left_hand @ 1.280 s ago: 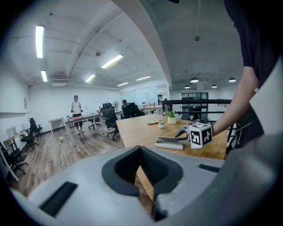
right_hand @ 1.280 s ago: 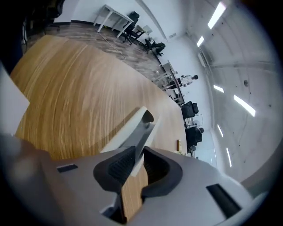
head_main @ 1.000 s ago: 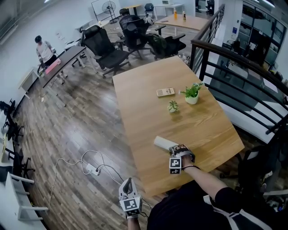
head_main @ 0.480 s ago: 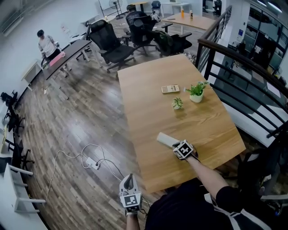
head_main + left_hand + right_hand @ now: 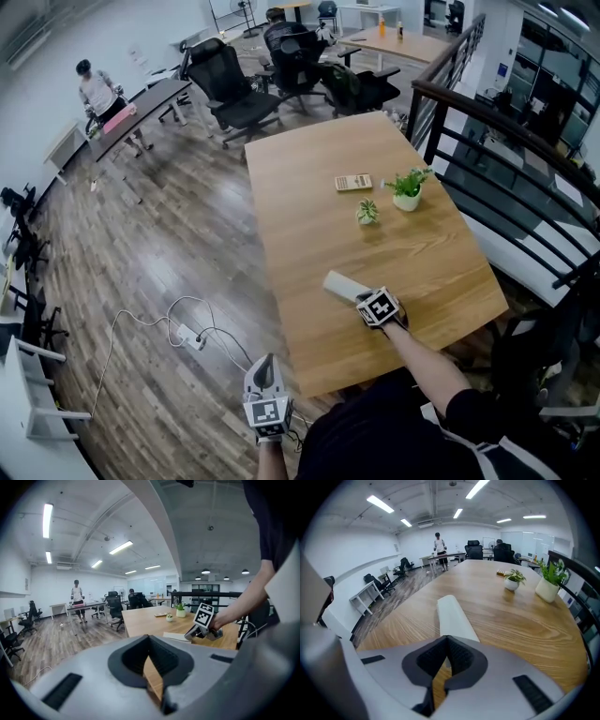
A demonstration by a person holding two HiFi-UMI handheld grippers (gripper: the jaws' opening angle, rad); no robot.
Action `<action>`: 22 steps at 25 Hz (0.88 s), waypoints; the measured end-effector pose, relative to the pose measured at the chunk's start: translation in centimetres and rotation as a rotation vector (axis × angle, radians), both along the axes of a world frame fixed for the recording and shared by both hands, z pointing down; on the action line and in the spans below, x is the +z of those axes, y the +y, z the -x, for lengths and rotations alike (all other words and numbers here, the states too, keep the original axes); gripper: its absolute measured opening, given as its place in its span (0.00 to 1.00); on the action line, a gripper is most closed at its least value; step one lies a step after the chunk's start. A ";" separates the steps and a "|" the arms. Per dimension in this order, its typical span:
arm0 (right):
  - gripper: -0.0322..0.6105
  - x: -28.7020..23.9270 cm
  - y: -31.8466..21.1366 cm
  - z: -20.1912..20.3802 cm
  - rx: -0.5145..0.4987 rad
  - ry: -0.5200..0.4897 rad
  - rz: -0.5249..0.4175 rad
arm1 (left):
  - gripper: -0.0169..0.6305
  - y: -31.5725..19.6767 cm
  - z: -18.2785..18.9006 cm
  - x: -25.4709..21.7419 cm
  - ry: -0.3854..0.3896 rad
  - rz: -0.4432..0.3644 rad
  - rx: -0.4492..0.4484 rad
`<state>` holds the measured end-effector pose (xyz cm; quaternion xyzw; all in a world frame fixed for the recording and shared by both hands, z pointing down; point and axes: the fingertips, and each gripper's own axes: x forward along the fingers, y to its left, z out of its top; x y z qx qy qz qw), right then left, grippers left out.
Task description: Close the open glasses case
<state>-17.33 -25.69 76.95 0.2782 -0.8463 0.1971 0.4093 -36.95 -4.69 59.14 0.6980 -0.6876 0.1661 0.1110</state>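
Note:
The white glasses case (image 5: 343, 285) lies on the wooden table (image 5: 309, 169) near its front edge, lid down, long and rounded (image 5: 452, 617). My right gripper (image 5: 365, 299) sits at the case's near end, tilted down, jaws shut with nothing between them (image 5: 447, 641); whether the tips touch the case I cannot tell. The left gripper view shows the case (image 5: 177, 636) and the right gripper (image 5: 196, 631) from the side. My left gripper (image 5: 266, 364) hangs off the table over the floor, jaws shut and empty (image 5: 150, 639).
A calculator (image 5: 353, 183) and two small potted plants (image 5: 406, 191) (image 5: 367, 214) stand farther back on the table. A black railing (image 5: 469, 117) runs along the right. Office chairs (image 5: 230, 89), a power strip with cable (image 5: 192, 336), and a person (image 5: 94, 94) at a far desk.
The right gripper has rolled over at the case's near end, its marker cube now turned upward. The left gripper stayed where it was.

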 end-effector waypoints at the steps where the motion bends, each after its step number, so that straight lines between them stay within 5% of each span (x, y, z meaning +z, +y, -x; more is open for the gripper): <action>1: 0.07 -0.4 0.0 0.0 -0.003 -0.003 -0.015 | 0.02 0.1 -0.1 0.0 0.001 0.000 0.001; 10: 0.07 -8.6 -1.1 -0.4 0.035 -0.205 -0.151 | 0.02 0.0 0.1 0.0 -0.002 -0.003 -0.014; 16: 0.07 -24.0 -1.3 -2.1 0.023 -0.465 -0.501 | 0.02 -1.7 0.1 -2.1 -0.015 -0.063 0.005; 22: 0.07 -35.0 0.0 -6.8 0.039 -0.609 -0.809 | 0.03 -3.6 -0.3 -5.4 -0.071 -0.127 0.002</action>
